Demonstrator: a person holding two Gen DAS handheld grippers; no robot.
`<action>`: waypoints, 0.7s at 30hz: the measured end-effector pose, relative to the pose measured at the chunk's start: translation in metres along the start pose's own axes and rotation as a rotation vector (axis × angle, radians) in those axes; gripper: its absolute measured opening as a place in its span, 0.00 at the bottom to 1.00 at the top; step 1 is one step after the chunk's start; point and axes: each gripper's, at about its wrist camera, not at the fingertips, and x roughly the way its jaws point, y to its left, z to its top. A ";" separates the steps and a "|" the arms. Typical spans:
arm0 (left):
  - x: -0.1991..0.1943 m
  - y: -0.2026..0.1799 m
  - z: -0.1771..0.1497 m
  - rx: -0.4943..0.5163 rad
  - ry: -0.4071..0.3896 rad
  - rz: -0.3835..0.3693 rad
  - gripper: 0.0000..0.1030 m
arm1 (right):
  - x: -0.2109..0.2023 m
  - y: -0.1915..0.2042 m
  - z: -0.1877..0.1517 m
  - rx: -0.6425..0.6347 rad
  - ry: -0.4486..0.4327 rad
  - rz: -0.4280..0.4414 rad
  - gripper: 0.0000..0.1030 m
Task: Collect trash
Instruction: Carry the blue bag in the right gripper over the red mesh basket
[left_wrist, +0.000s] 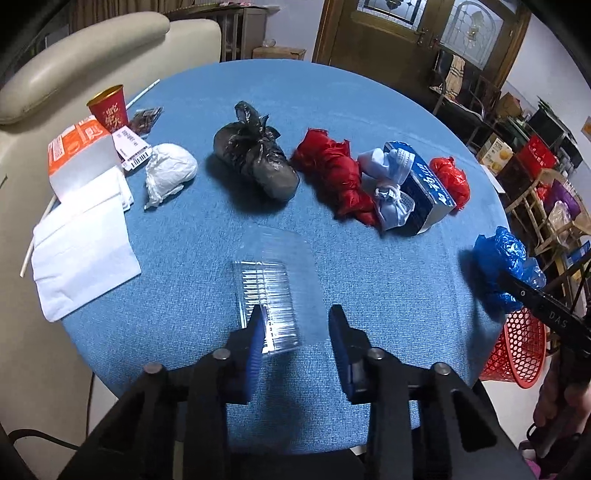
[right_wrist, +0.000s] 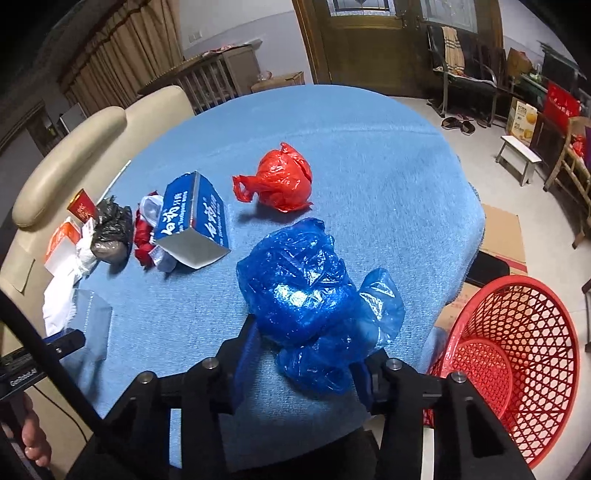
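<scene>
A clear ribbed plastic container (left_wrist: 271, 299) lies on the blue round table (left_wrist: 369, 295) near its front edge. My left gripper (left_wrist: 297, 328) stands over it; the left pad overlaps the container's near end, while a gap shows between the container and the right pad. A crumpled blue plastic bag (right_wrist: 306, 291) fills the space between the fingers of my right gripper (right_wrist: 306, 354), which press on it from both sides; the right finger is mostly hidden behind the plastic. A red mesh basket (right_wrist: 517, 354) stands on the floor to the right of the table.
Across the table lie a black bag (left_wrist: 255, 158), a red bag (left_wrist: 332, 177), a blue toothpaste box (left_wrist: 424, 188), a small red bag (right_wrist: 280, 181), a white wad (left_wrist: 170, 170), white napkins (left_wrist: 81, 254), an orange carton (left_wrist: 79, 147) and a red cup (left_wrist: 110, 110). A cream chair (left_wrist: 92, 55) stands behind.
</scene>
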 end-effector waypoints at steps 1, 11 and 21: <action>0.000 0.000 0.000 -0.004 -0.001 -0.009 0.28 | -0.002 0.000 0.000 0.003 -0.002 0.006 0.46; -0.006 0.000 -0.002 0.002 -0.011 -0.031 0.10 | -0.009 -0.003 -0.003 0.031 -0.009 0.076 0.46; -0.024 -0.023 0.000 0.076 -0.057 -0.056 0.09 | -0.018 -0.008 -0.004 0.049 -0.036 0.112 0.46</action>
